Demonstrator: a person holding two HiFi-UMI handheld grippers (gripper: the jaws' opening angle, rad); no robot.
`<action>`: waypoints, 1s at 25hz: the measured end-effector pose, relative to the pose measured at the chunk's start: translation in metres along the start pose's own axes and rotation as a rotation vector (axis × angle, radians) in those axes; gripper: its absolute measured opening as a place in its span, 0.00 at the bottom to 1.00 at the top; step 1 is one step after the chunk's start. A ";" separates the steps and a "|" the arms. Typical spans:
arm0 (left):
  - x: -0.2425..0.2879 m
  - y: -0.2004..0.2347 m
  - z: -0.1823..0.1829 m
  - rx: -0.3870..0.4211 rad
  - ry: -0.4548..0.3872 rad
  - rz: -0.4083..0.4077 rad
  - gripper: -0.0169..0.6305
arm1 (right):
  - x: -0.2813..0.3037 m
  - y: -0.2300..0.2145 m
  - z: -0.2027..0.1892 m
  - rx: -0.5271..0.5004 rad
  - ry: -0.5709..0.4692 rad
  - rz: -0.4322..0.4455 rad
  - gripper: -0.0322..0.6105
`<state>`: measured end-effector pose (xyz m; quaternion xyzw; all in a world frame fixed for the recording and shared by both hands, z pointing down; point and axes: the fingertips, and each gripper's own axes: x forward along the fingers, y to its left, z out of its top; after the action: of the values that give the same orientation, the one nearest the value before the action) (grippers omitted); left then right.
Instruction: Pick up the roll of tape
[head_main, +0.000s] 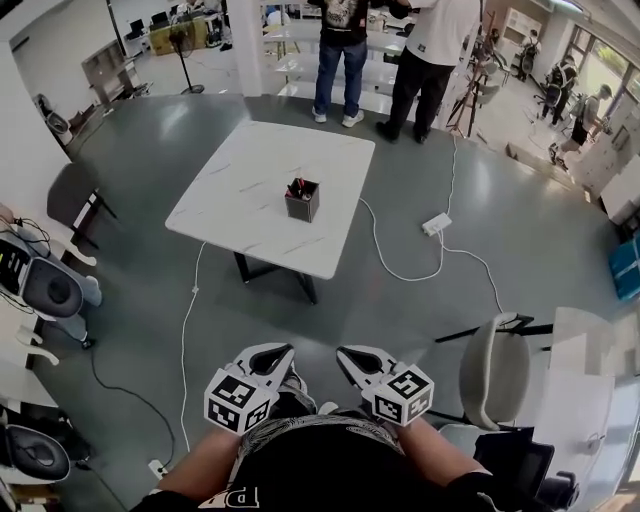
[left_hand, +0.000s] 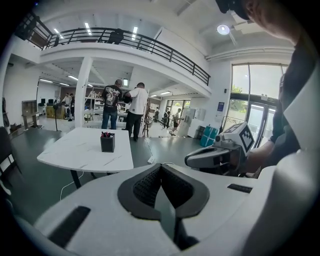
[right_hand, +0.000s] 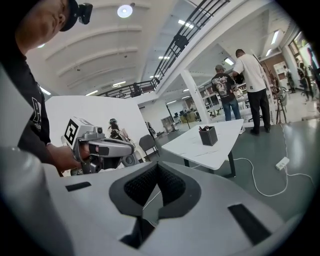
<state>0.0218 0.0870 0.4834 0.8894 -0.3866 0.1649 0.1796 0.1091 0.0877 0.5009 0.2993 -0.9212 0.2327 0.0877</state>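
The left gripper (head_main: 272, 358) and right gripper (head_main: 352, 360) sit side by side, low in the middle. Both are closed and empty.

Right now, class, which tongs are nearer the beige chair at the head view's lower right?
Right. The chair stands off the right tongs' outer side; the left tongs lie farther away, beyond them.

Big open lab/workshop hall, not a home. Smooth grey floor (head_main: 150, 160) w/ one white square veined bench (head_main: 250, 190) mid-room, small black square pen pot (head_main: 302, 200) on it. White power strip (head_main: 436, 224) lies on the floor to its right. Far side: white shelving racks (head_main: 290, 55), two standing people (head_main: 343, 55), a tripod (head_main: 468, 95). Upper mezzanine w/ black railing (left_hand: 150, 46); tall glass frontage (left_hand: 252, 115) at right. Grey office chairs (head_main: 50, 290) near left.
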 end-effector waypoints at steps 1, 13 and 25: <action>0.003 0.005 0.000 -0.004 0.004 0.002 0.05 | 0.003 -0.003 0.001 -0.005 0.005 0.002 0.05; 0.078 0.092 0.065 0.016 -0.063 -0.042 0.05 | 0.071 -0.084 0.052 -0.053 0.038 -0.064 0.05; 0.122 0.252 0.109 0.043 -0.037 -0.063 0.05 | 0.193 -0.158 0.114 -0.034 0.052 -0.181 0.05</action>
<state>-0.0704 -0.1988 0.4880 0.9077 -0.3582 0.1510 0.1582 0.0446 -0.1782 0.5185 0.3734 -0.8916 0.2161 0.1375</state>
